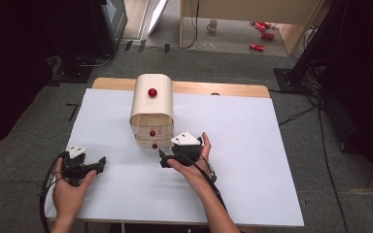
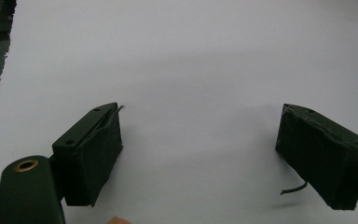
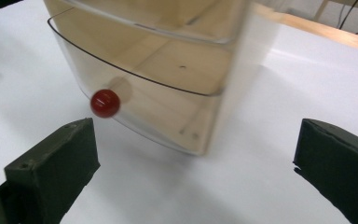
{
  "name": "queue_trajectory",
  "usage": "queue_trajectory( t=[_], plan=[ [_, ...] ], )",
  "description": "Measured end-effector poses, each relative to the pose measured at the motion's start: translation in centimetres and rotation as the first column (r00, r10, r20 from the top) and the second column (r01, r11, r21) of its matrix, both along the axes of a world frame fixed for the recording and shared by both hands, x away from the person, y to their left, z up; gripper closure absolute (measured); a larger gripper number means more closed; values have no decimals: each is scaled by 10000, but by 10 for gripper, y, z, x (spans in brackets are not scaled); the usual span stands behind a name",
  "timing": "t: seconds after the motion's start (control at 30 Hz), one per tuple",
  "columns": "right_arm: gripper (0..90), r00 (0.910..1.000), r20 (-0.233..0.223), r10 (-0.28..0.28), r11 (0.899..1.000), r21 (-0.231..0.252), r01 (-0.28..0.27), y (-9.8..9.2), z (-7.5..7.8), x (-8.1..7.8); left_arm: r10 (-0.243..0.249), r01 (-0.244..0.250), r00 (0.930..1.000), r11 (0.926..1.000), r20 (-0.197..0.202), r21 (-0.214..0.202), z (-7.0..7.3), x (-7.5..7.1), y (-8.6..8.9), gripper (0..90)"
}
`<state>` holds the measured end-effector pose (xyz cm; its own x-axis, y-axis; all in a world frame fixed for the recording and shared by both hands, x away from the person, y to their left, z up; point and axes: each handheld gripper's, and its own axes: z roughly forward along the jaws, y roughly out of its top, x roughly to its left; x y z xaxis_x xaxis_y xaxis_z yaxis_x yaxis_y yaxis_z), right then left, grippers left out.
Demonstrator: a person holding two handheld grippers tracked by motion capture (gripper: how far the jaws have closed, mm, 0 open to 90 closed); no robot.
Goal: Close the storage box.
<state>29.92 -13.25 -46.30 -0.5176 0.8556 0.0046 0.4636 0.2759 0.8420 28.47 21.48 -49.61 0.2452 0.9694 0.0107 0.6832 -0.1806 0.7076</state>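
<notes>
Drawer (image 3: 149, 105) with red knob (image 3: 105, 103) is blurred, cut off above; right gripper (image 3: 196, 172) and left gripper (image 2: 200, 154) are held released over white table (image 1: 252, 160).

Pale wood drawer box (image 1: 151, 109), red knobs (image 3: 105, 103), white table (image 1: 252, 160).
</notes>
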Motion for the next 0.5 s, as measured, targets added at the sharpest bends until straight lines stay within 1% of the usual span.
queue_trajectory(
  t=[0.1,0.13,0.17,0.2,0.33,0.4,0.43,0.47,0.5],
  plan=[
    [0,9998,63,-175,9998,-53,175,-14,4,-5,0,0,10000,10000,-4,3,0,0,0,142],
    [0,9998,63,-175,9998,-53,175,-14,4,-5,0,0,10000,10000,-4,3,0,0,0,142],
    [0,9997,68,-252,9997,-38,253,-19,5,-6,-1,1,10000,10000,-6,4,0,0,0,142],
    [0,9994,75,-327,9994,-55,327,-30,8,-9,-1,1,10000,10000,-6,0,0,0,0,142],
    [0,9984,132,-559,9984,-77,560,-52,14,-14,2,-2,10000,10000,-3,3,0,0,0,142],
    [0,9973,195,-712,9974,-77,714,-62,16,-16,0,0,10000,10000,-4,8,0,0,0,142],
    [0,9973,195,-712,9974,-77,714,-62,16,-16,0,0,10000,10000,-4,8,0,0,0,142],
    [0,9957,222,-904,9959,-49,905,-76,17,-19,-4,4,10000,10000,-1,13,0,0,0,142],
    [0,9949,231,-983,9951,-32,984,-81,17,-21,-1,1,10000,10000,2,11,0,0,0,142]
  ],
)
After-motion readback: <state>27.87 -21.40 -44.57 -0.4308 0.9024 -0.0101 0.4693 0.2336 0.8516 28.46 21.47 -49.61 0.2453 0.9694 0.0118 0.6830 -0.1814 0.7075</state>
